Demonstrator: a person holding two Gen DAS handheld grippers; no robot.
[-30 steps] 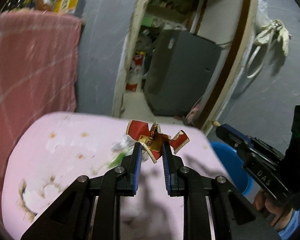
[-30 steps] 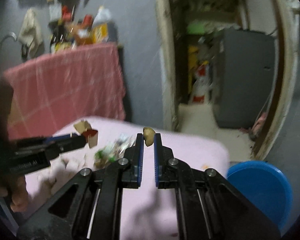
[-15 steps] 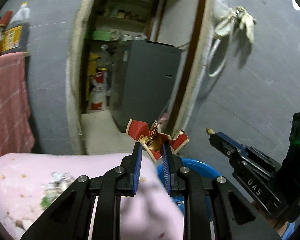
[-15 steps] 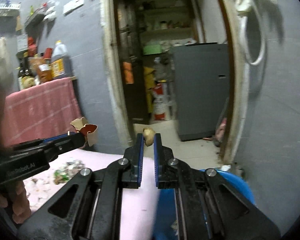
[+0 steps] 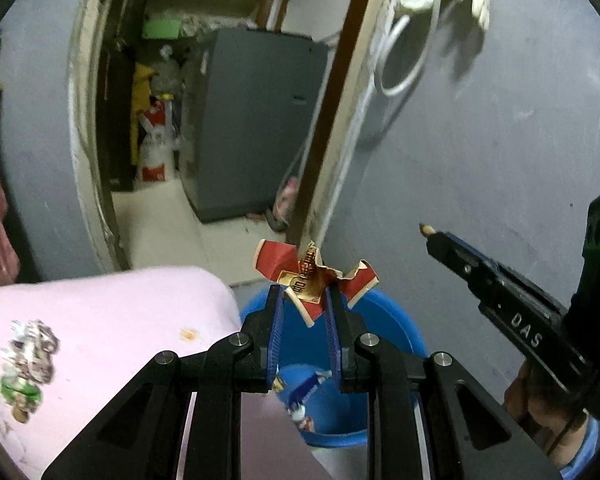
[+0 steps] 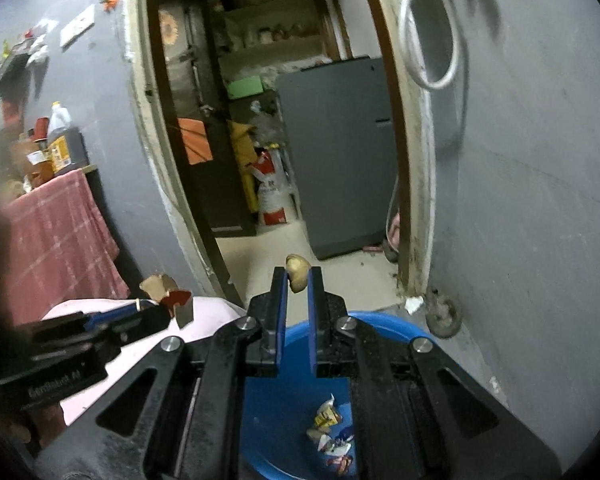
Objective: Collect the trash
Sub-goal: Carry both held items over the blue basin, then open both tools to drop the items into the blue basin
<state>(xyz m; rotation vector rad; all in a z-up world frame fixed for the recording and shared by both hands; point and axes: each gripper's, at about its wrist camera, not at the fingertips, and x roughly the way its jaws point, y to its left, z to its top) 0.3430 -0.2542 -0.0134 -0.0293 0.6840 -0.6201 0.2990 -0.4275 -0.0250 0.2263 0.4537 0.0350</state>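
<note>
My left gripper (image 5: 305, 294) is shut on a torn red and gold paper wrapper (image 5: 312, 276), which hangs above the far rim of a blue bin (image 5: 396, 332). From the right wrist view the left gripper (image 6: 162, 311) shows at the left with the wrapper (image 6: 168, 292) at its tip. My right gripper (image 6: 298, 280) is shut on a small tan scrap (image 6: 297, 276), held over the blue bin (image 6: 384, 330). In the left wrist view the right gripper (image 5: 426, 230) reaches in from the right. Wrappers (image 6: 332, 428) lie in the bin's bottom.
A table with a pink cloth (image 5: 100, 320) stands left of the bin, with more litter (image 5: 28, 364) on it. Behind is a doorway to a storeroom with a grey cabinet (image 5: 252, 120). A grey wall (image 5: 500, 140) rises at right. A small wheel (image 6: 444, 314) lies on the floor.
Both grippers have swung right from over the pink table to above the blue bin, each still holding its piece of trash.
</note>
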